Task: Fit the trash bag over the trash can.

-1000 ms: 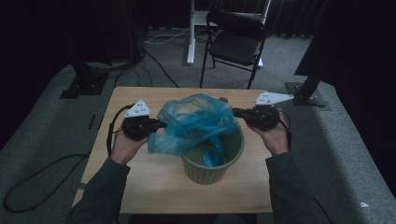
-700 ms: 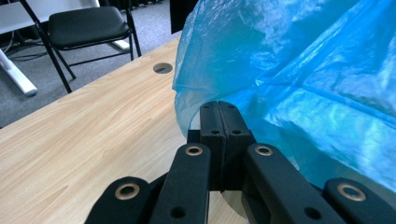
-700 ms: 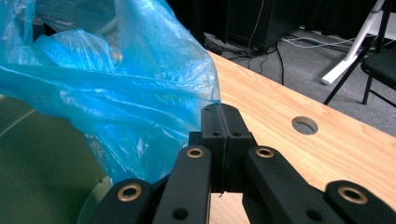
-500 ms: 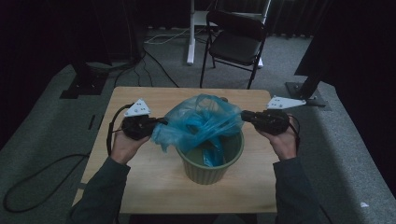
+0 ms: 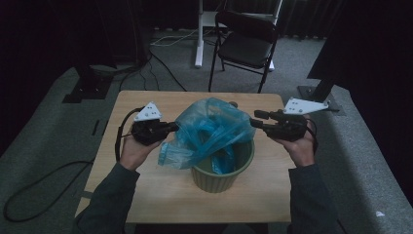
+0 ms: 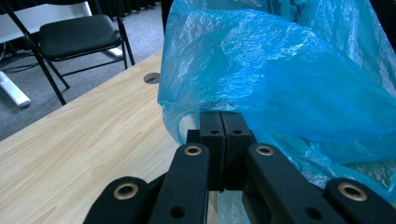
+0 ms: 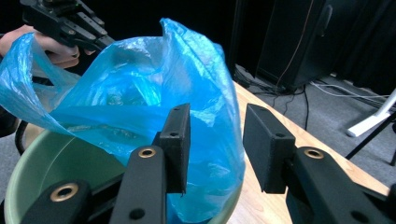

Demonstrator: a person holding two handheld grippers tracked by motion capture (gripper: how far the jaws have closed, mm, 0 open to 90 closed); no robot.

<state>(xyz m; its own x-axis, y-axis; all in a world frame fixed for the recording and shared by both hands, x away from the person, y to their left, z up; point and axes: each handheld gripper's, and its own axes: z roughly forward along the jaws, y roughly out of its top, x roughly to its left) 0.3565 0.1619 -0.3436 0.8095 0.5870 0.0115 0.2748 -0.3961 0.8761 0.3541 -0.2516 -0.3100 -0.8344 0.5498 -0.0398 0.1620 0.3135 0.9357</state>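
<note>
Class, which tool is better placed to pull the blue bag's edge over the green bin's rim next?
Left, probably. The left tool is shut on the blue bag, while the right tool stands open beside it, over the green bin, gripping nothing.

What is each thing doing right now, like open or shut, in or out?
Left gripper: shut on the bag's edge.
Right gripper: open, beside the bag, holding nothing.
Bag: partly in the bin, puffed up, one side pulled over the rim.
Bin: upright on the table.
Chair: unfolded, empty, on the floor.
</note>
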